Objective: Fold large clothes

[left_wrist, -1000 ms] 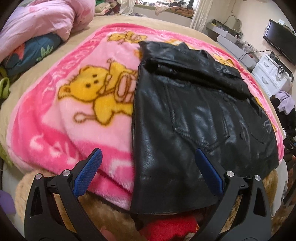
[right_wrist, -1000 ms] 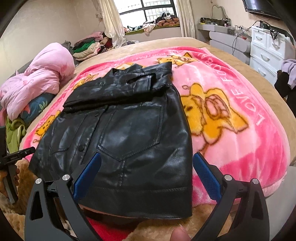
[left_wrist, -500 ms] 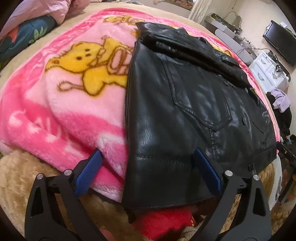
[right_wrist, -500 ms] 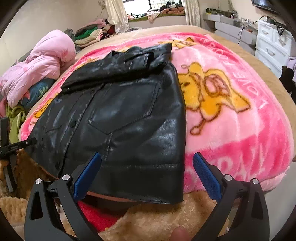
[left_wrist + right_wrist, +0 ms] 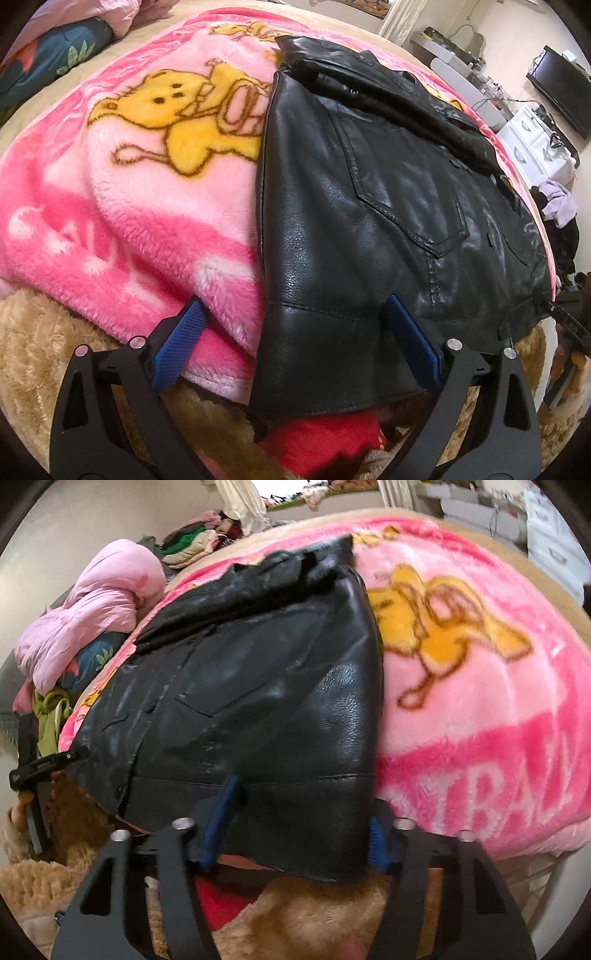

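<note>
Jacket (image 5: pixel 369 221) on blanket (image 5: pixel 129 206) | left hand-held gripper (image 5: pixel 295 332) apart | right hand-held gripper (image 5: pixel 299 834) closing, clamped on hem

Left claw (image 5: pixel 291 332) gapes wide, angled down — right claw (image 5: pixel 299 834) (jaws just closing) has narrowed.

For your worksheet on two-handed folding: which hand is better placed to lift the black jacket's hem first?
Right. The right gripper has just been closing, its fingers bracketing the black jacket hem corner; the left gripper straddles its corner wide open.
</note>
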Demonstrator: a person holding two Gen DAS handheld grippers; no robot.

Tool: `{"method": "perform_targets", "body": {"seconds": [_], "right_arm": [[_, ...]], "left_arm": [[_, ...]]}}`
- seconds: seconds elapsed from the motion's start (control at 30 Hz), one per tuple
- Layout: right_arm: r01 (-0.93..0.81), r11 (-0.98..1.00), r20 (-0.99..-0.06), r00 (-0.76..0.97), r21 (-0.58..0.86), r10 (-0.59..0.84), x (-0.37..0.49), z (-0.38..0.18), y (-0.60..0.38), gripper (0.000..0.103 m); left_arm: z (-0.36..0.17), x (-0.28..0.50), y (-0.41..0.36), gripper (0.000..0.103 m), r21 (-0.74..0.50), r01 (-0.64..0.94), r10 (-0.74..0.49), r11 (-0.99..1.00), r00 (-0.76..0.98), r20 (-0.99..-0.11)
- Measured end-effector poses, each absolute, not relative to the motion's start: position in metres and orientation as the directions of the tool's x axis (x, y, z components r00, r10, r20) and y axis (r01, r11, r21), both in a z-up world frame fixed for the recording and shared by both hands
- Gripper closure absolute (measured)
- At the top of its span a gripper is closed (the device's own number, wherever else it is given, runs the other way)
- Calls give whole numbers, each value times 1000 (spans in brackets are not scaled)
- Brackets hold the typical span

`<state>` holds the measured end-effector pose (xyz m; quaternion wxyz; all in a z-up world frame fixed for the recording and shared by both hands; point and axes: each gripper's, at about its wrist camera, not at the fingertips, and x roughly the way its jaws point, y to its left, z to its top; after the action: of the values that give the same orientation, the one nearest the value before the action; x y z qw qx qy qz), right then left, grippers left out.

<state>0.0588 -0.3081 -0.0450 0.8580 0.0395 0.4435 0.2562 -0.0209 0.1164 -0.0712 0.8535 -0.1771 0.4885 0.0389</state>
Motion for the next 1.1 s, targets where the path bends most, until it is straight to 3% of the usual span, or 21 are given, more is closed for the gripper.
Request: {"method": "perform_targets", "body": {"seconds": [0.1,0.33,0.47,0.5,0.53,0.87,1.1], "right_arm": [[-440,848,-673,535,295,511,52,-19,-308,87],[-487,820,-564,602,301,565,62,22,-294,90],[-480,811,-508,633,335,584,74,37,-295,91],[-474,810,-497,640,345,586,78,40,-296,91],[-468,809,-483,649,355,587,82,44,-298,91],[-445,813,-414,704,375,576,110,64,-295,91],[-400,828,-378,751,393,542,127,75,-296,91]], "left_arm": [[-70,-20,114,28,-246,-241,-89,939,518,-851],[-54,-28,124,65,-275,-260,-90,926,555,-827],[-41,-32,125,76,-286,-249,-89,926,590,-803],[-37,-32,125,81,-293,-247,-92,924,599,-796],[-33,-33,126,96,-315,-235,-109,920,617,-779],[22,-14,131,96,-407,-156,-174,900,727,-664],[56,14,135,96,-381,-126,-141,916,788,-599]]}}
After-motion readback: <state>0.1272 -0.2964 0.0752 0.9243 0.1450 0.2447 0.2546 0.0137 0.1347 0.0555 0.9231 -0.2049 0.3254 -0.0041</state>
